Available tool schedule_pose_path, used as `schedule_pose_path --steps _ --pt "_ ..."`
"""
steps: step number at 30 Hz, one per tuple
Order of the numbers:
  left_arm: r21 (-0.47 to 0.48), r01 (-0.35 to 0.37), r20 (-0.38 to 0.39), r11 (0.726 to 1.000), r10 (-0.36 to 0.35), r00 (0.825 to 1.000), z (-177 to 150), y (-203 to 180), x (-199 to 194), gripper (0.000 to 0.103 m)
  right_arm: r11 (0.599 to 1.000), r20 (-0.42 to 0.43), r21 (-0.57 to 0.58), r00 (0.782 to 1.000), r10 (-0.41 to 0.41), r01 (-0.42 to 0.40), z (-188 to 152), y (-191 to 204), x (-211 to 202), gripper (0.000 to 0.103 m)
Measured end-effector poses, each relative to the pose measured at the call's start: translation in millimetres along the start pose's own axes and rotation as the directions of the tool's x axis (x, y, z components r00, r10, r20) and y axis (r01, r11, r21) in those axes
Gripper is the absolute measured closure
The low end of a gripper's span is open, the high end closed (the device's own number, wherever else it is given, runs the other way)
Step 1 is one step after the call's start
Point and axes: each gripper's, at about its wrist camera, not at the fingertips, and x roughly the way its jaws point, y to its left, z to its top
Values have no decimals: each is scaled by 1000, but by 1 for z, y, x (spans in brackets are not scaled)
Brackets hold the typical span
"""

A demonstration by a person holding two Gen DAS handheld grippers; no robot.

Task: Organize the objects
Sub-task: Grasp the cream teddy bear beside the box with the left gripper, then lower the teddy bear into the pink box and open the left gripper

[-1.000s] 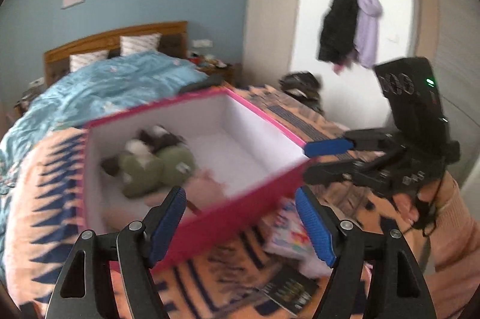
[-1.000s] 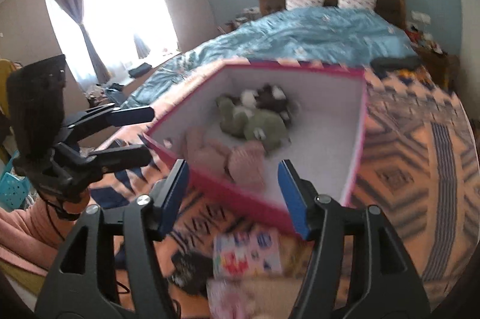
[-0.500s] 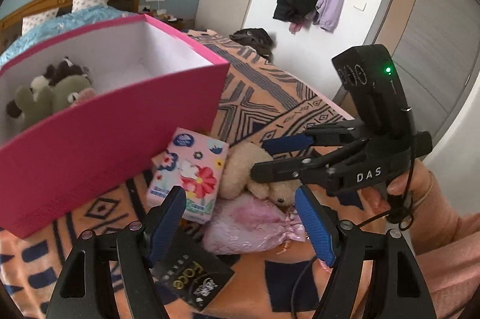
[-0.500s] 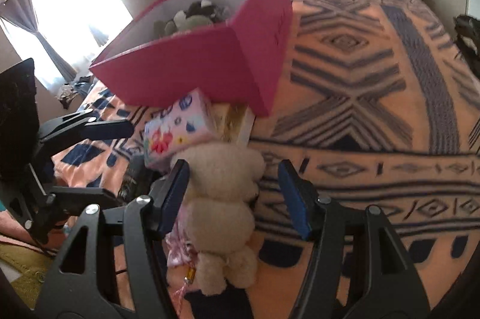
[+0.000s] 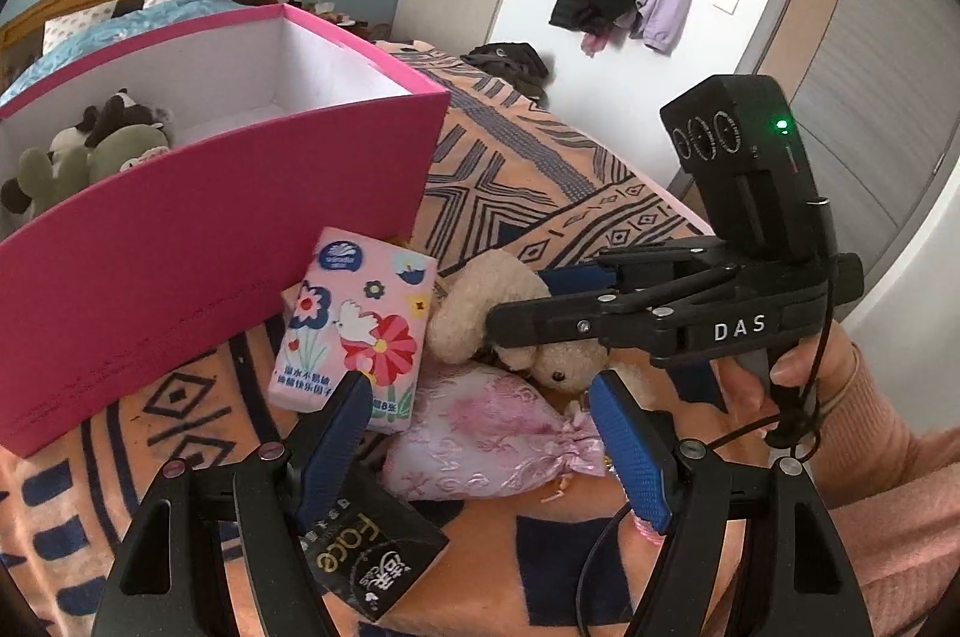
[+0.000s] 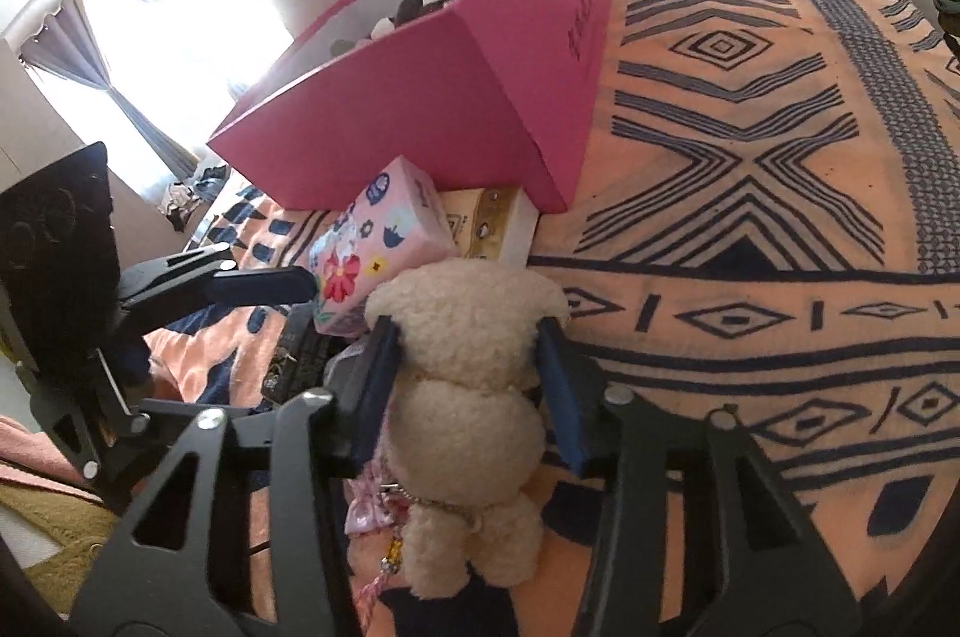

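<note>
The right claw [image 6: 468, 367] is gripping a fuzzy cream teddy bear [image 6: 465, 391] lying at lower centre of the right wrist frame, its long axis running along the claw's fingers, head toward the box. The left claw [image 5: 480, 448] is hanging open over a glossy pink satin pouch [image 5: 492, 439]. A rigid rectangular pink box [image 5: 198, 241] is filling the left of that frame, holding plush toys [image 5: 90, 145]. A floral tissue pack [image 5: 357, 331] is leaning against it on the patterned blanket [image 6: 750, 193].
</note>
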Motion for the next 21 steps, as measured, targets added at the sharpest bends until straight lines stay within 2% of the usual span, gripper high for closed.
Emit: schedule_pose_path --steps 10,14,21 --pt "70 55 -1 996 -55 998 5 -21 1 28 1000 96 -14 995 12 -10 9 14 -32 59" --pt "81 80 38 994 -83 996 17 -25 -10 28 999 154 -51 988 -1 9 25 30 -47 59" --pt "74 71 113 995 -79 990 45 -18 -30 42 996 229 -92 973 37 -16 60 52 -54 59"
